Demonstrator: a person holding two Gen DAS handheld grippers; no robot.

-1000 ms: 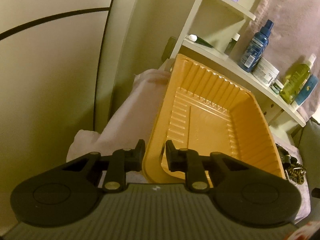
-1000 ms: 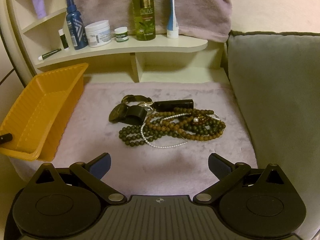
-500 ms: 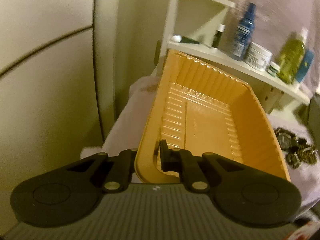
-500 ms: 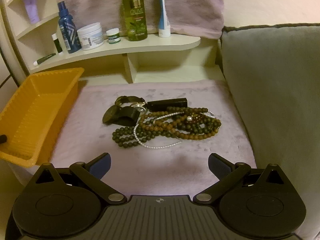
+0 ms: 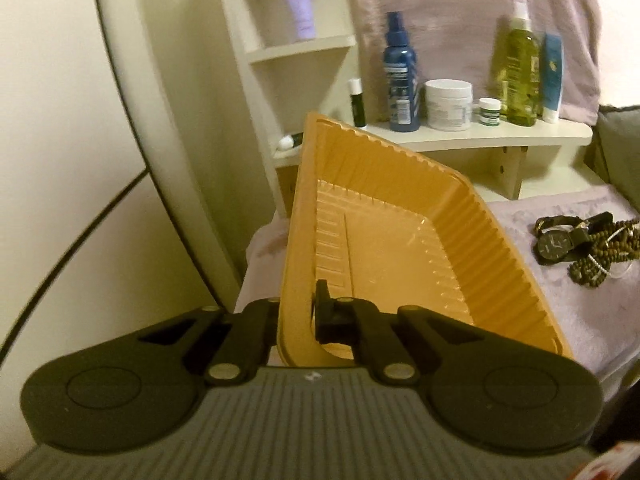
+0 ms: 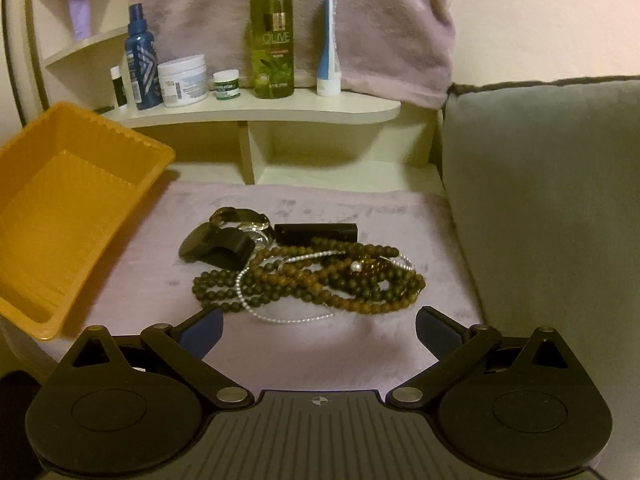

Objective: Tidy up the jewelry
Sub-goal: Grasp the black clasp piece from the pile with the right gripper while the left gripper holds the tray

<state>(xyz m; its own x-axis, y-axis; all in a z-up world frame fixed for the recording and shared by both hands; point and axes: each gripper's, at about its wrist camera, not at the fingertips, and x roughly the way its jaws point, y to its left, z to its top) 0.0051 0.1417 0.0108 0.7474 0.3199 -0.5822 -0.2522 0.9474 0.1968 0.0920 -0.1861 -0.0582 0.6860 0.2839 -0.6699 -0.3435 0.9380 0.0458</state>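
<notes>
change since earlier frame: the orange tray (image 5: 400,248) has tipped up and swung nearer the jewelry; the left tongs, loose about its rim a second ago, now clamp it. the right tongs sit a little lower and closer to the pile.
left gripper (image 5: 296,320): jaws pressed together on the tray's near rim, one finger outside the wall, one inside. tray hangs tilted, far corner raised.
right gripper (image 6: 318,324): jaws spread wide, nothing between them, hovering above the pink cloth (image 6: 360,340) just short of the pile.
jewelry pile (image 6: 312,272): lies on the cloth, between the tray and the grey cushion (image 6: 540,200). tangled strands of dark and brown beads, a thin pearl strand (image 6: 248,300) looping out at the near edge, a black watch (image 5: 554,246) and a second watch at the back, a black bar-shaped piece (image 6: 316,232) behind.
tray condition: empty; thin ribbed plastic, judged light and flexible. a rim pinch at one edge will likely let it sag or twist.
handling, beads: judged soft, limp, interlocked; lifting one strand will probably drag others. the pearl strand looks the most delicate.
where to grip: across a bunched section of strands, not a single loop; watches by the strap.
surroundings: shelf (image 6: 280,110) behind carries bottles and jars, well apart from the work.
</notes>
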